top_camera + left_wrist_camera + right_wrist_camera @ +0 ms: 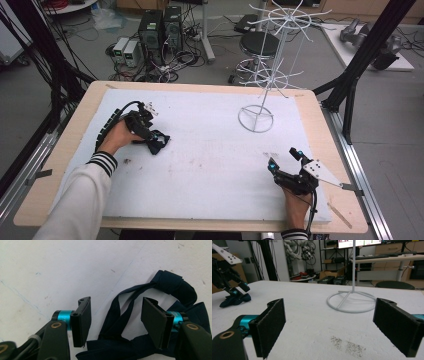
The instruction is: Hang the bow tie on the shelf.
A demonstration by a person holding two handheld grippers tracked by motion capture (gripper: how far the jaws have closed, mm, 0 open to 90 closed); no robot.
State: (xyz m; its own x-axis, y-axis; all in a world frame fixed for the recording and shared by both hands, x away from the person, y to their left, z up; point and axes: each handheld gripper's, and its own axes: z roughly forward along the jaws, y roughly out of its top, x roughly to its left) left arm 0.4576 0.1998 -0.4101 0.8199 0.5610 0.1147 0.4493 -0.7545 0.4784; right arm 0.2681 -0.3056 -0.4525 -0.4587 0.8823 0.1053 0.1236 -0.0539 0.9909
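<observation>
Left gripper (113, 323) sat over the dark navy cloth (160, 315) at the left of the white surface (210, 150). Its jaws stood apart, straddling a strap of the cloth, pads not pressing it. Right gripper (329, 327) was near the surface's right front, jaws wide open, nothing between them. White wire rack (272, 60) stood at the far side. No readable labels or writing anywhere.

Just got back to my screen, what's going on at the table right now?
The left gripper is down over a dark blue cloth item with a strap on the white mat, jaws apart with the strap between them, not yet pinched. The right gripper rests open near the mat's right edge. A white wire stand stands beyond it.
</observation>
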